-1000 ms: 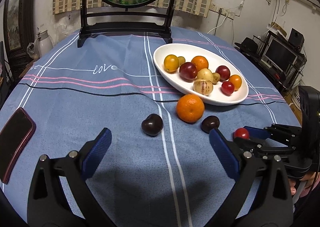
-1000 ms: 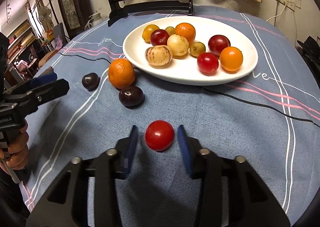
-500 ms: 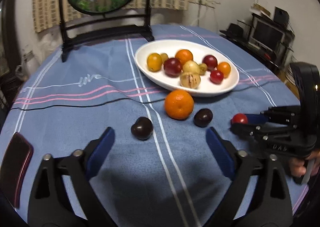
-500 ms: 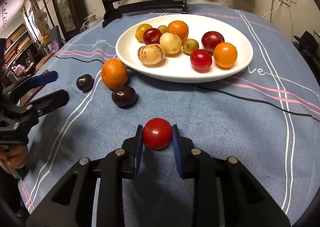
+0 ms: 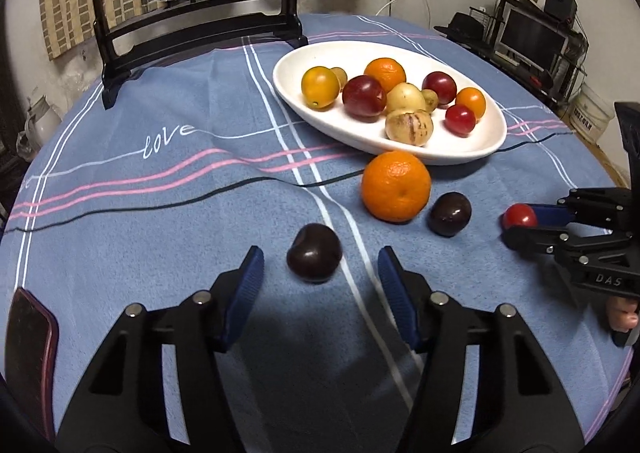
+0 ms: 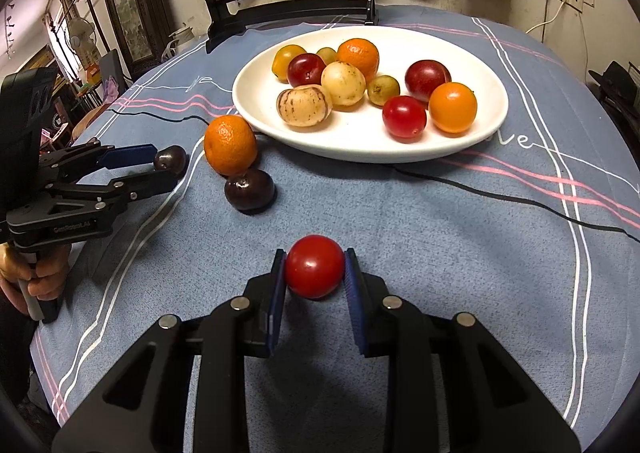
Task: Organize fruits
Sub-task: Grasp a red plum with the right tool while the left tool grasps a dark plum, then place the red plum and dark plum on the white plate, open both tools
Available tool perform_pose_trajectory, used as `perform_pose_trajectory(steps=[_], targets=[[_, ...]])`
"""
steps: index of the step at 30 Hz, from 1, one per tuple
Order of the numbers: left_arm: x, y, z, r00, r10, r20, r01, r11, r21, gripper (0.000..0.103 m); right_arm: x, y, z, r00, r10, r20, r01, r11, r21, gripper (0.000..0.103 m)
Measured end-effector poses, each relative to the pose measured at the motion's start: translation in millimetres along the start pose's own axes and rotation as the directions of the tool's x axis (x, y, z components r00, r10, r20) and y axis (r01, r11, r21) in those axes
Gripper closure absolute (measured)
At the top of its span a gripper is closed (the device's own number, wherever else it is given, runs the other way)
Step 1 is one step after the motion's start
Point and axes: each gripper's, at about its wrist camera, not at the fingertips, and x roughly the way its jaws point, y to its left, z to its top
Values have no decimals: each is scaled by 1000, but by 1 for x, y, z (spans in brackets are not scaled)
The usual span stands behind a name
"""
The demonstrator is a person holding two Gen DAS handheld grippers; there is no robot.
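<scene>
Cloth, blue with white, pink and black stripes, covers the table and carries everything. Plate, white and oval, sits on it as the landmark, with a dark-framed round screen standing behind it. The plate holds nine fruits: oranges, red plums, yellow and speckled ones. Just in front of the plate, touching its rim, lies an orange; a dark plum lies just beside that orange, on the side away from the plate. The left gripper stands further from the plate, its jaws spread wide, with a second dark plum between the blue pads, touching neither. The right gripper, in front of the plate and well apart from it, is clamped on a red tomato, both pads pressing its sides. A phone lies far from the plate, at the cloth's edge.
</scene>
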Motion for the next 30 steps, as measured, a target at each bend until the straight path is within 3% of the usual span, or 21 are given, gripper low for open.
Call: perform_pose_trajectory(steps=[5, 11, 17, 23, 30], targets=[[8, 2, 4, 1000, 3, -23, -2, 1000, 19, 58, 0, 0, 0, 1000, 1, -1, -1, 1000, 0, 75], [12, 4, 6, 1000, 2, -28, -1, 1000, 24, 60, 1, -1, 0, 1000, 1, -1, -1, 1000, 0, 75], [15, 2, 5, 999, 5, -41, -4, 999, 33, 73, 2, -1, 0, 1000, 1, 0, -1, 1000, -2, 75], [9, 0, 5, 999, 3, -43, -2, 1000, 16, 74, 0, -1, -1, 1000, 19, 5, -19, 1000, 7, 75], [-26, -14, 16, 999, 23, 24, -24, 999, 43, 74, -13, -3, 0, 995, 80, 54, -81, 997, 17, 74]])
